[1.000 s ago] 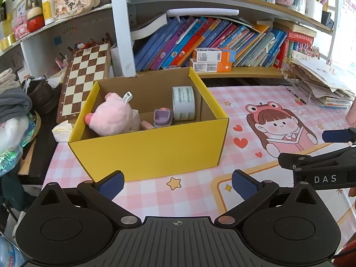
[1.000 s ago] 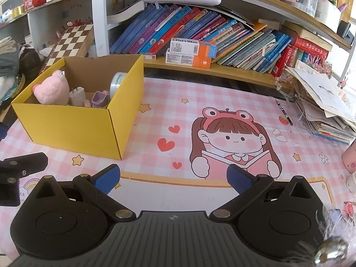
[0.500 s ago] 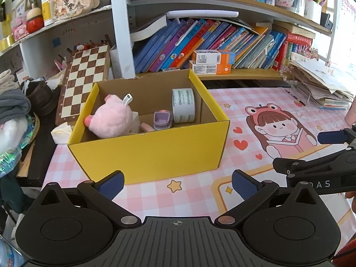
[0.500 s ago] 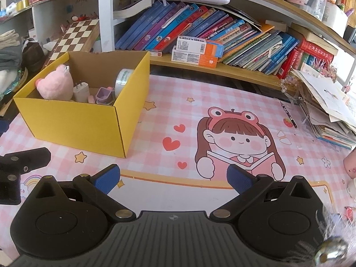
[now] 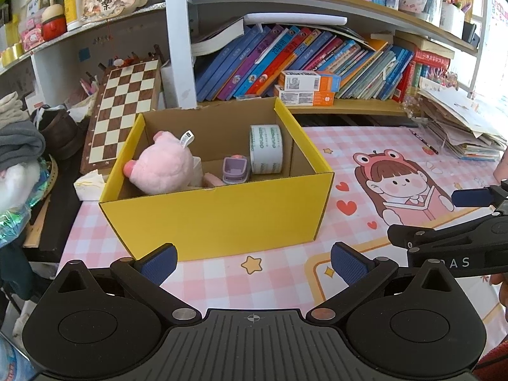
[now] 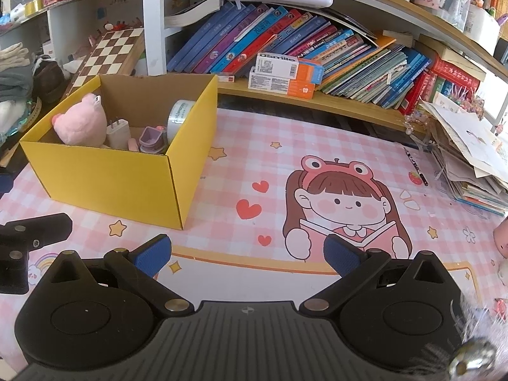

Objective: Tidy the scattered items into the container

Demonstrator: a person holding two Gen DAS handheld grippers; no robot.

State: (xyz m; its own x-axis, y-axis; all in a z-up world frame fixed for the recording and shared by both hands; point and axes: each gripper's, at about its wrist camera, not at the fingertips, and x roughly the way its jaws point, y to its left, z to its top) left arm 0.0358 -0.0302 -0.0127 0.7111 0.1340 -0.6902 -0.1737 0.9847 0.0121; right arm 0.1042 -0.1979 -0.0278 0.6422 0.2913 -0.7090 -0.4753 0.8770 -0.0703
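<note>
A yellow cardboard box (image 5: 222, 216) (image 6: 104, 174) stands on the pink checked mat. Inside lie a pink plush pig (image 5: 162, 166) (image 6: 81, 120), a white charger plug (image 6: 118, 132), a small purple item (image 5: 234, 171) (image 6: 152, 138) and a roll of tape (image 5: 266, 149) (image 6: 180, 116). My left gripper (image 5: 252, 262) is open and empty, in front of the box. My right gripper (image 6: 247, 255) is open and empty over the mat, to the right of the box. At the far right edge of the right wrist view sits a small pink item (image 6: 501, 238), mostly cut off.
Shelves of books (image 6: 285, 47) run behind the mat. A chessboard (image 5: 123, 111) leans at the back left, with clothes (image 5: 19, 146) beside it. A paper stack (image 6: 470, 152) and a pen (image 6: 416, 166) lie at the right. The mat's cartoon girl (image 6: 343, 203) lies between box and papers.
Both grippers have drawn back and risen slightly, so the box looks a little farther away. Both stayed open and the items in the box have not moved.
</note>
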